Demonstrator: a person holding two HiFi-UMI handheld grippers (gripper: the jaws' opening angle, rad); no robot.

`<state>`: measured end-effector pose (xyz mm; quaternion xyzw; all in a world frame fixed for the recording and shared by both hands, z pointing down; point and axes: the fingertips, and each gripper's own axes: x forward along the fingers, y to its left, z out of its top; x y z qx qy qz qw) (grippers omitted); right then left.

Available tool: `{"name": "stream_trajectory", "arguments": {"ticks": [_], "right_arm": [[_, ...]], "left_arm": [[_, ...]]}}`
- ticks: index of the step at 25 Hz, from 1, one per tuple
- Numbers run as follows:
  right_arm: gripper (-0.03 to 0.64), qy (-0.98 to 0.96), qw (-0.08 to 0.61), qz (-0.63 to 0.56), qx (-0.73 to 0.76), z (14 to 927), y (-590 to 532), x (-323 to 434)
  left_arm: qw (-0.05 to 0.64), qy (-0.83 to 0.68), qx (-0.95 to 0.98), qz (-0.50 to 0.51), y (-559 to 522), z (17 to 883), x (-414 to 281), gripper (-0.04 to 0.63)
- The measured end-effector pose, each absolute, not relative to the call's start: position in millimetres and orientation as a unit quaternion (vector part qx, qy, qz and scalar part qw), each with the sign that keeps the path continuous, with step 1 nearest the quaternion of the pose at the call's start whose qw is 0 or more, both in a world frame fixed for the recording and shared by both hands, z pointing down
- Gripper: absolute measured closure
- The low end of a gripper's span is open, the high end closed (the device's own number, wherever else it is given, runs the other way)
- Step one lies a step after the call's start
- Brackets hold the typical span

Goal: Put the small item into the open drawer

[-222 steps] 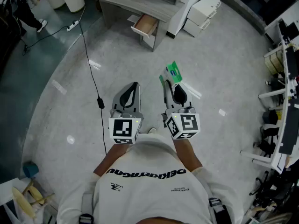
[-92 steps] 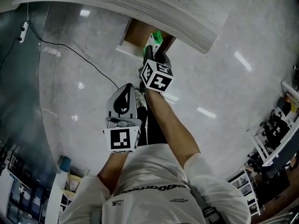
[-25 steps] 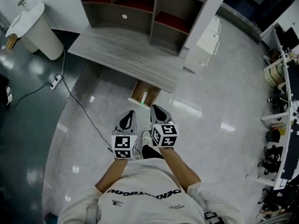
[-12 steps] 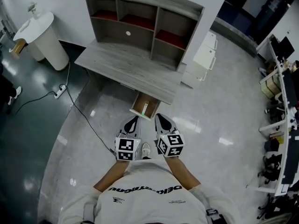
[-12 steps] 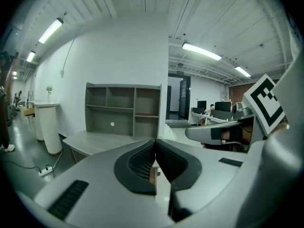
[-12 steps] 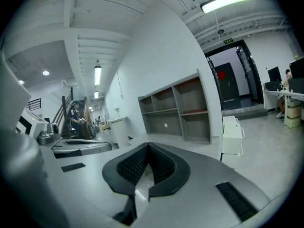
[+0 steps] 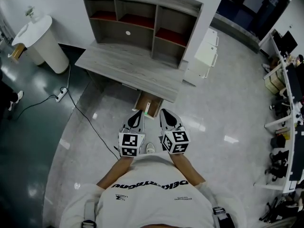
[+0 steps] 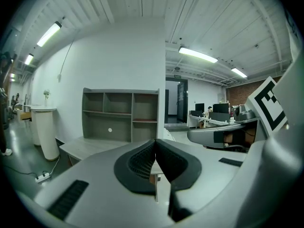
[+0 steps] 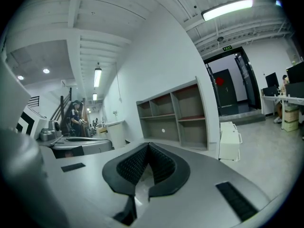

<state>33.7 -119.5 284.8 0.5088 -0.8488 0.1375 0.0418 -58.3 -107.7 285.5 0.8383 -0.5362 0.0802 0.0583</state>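
Observation:
The open wooden drawer [image 7: 141,101] juts out from under the grey desk [image 7: 128,65]. A small white and green item [image 7: 147,108] lies inside it. My two grippers are held side by side just in front of the drawer, apart from it and pointing roughly level. The left gripper [image 7: 137,114] is shut with nothing in it; in the left gripper view its tips [image 8: 155,144] meet. The right gripper [image 7: 165,113] is also shut and empty, its tips [image 9: 148,146] touching in the right gripper view.
A shelf unit [image 7: 142,23] stands on the desk against the white wall. A white cabinet [image 7: 204,56] stands to the right, a white round stand [image 7: 40,42] to the left. A black cable [image 7: 80,113] crosses the floor from a power strip [image 7: 59,96]. Office desks [image 7: 285,80] line the right edge.
Earlier the right gripper carried the green item and reached into the drawer with it. Now the item lies in the drawer; both grippers have risen and drawn back, empty.

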Motion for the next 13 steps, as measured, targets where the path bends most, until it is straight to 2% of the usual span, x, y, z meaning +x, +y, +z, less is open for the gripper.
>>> {"name": "stream_trajectory", "arguments": {"ticks": [13], "right_arm": [[0.584, -0.846, 0.037, 0.125, 0.517, 282.1, -121.9, 39.0]], "left_arm": [[0.051, -0.531, 0.842, 0.08, -109.3, 286.8, -55.9, 0.578]]}}
